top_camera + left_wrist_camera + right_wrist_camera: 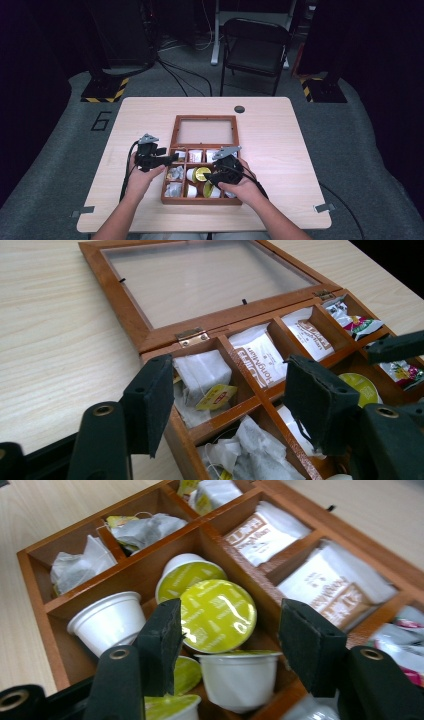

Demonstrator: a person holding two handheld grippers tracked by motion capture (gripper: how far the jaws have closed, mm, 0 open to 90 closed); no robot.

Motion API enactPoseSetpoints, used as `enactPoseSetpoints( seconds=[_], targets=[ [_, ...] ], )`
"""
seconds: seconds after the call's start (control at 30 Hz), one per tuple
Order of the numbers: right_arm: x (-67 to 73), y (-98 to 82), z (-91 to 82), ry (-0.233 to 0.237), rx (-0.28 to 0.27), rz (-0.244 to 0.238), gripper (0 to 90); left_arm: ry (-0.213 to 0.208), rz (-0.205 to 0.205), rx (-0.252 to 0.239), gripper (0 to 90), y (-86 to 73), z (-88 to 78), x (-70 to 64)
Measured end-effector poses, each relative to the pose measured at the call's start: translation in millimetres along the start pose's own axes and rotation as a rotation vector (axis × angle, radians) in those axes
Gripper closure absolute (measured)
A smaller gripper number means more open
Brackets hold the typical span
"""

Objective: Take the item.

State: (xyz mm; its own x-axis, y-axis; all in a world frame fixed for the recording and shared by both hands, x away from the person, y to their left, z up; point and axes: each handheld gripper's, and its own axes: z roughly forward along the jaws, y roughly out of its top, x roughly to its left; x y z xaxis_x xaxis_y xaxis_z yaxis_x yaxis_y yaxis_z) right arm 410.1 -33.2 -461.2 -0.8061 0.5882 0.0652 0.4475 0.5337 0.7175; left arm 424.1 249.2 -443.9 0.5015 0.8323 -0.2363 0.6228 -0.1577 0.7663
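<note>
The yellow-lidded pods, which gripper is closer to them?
Right. The right gripper hovers directly over the yellow-lidded pods; the left gripper sits at the box's left edge, over the tea bags.

**Legible markings: 2 found**

1. I read a dark numeral "6" [101,120] on the grey floor mat, just off the table's far left corner in the high view.

2. In my left gripper view, a white sachet [259,356] in the wooden box carries brown lettering that looks like "HongMan"; the last letters are uncertain.

Print on the neighbouring sachets, on the yellow tea-bag tag [216,396] and on the green capsule lid [217,615] is too blurred to read.
</note>
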Motion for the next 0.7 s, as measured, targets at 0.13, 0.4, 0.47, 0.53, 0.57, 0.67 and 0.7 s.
enactPoseSetpoints(
  seconds=[0.13, 0.4, 0.47, 0.53, 0.57, 0.67, 0.7],
  targets=[
    [4.4, 0.4, 8.5, 0.009, 0.019, 0.014, 38.9, 0.005, -0.011, 0.000, 33.6, -1.7, -3.7, 1.1],
    [5.3, -0.2, 24.8, 0.011, 0.072, 0.009, 33.0, 0.007, -0.020, -0.008, 33.3, -5.4, -9.2, 3.3],
    [5.9, 0.8, 27.6, 0.010, 0.071, 0.014, 31.9, 0.009, -0.024, -0.010, 33.3, -6.1, -10.7, 4.7],
    [5.9, 1.7, 30.0, 0.013, 0.077, 0.018, 31.0, 0.010, -0.029, -0.012, 33.3, -6.8, -12.2, 6.2],
    [5.4, 2.1, 30.8, 0.020, 0.083, 0.019, 31.1, 0.012, -0.031, -0.016, 33.3, -7.2, -12.7, 6.6],
    [6.0, 3.0, 34.3, 0.024, 0.089, 0.024, 31.1, 0.015, -0.040, -0.023, 33.3, -7.9, -13.9, 7.3],
    [5.8, 3.1, 34.6, 0.029, 0.093, 0.022, 31.1, 0.013, -0.041, -0.022, 33.3, -8.4, -14.4, 7.7]
  ],
)
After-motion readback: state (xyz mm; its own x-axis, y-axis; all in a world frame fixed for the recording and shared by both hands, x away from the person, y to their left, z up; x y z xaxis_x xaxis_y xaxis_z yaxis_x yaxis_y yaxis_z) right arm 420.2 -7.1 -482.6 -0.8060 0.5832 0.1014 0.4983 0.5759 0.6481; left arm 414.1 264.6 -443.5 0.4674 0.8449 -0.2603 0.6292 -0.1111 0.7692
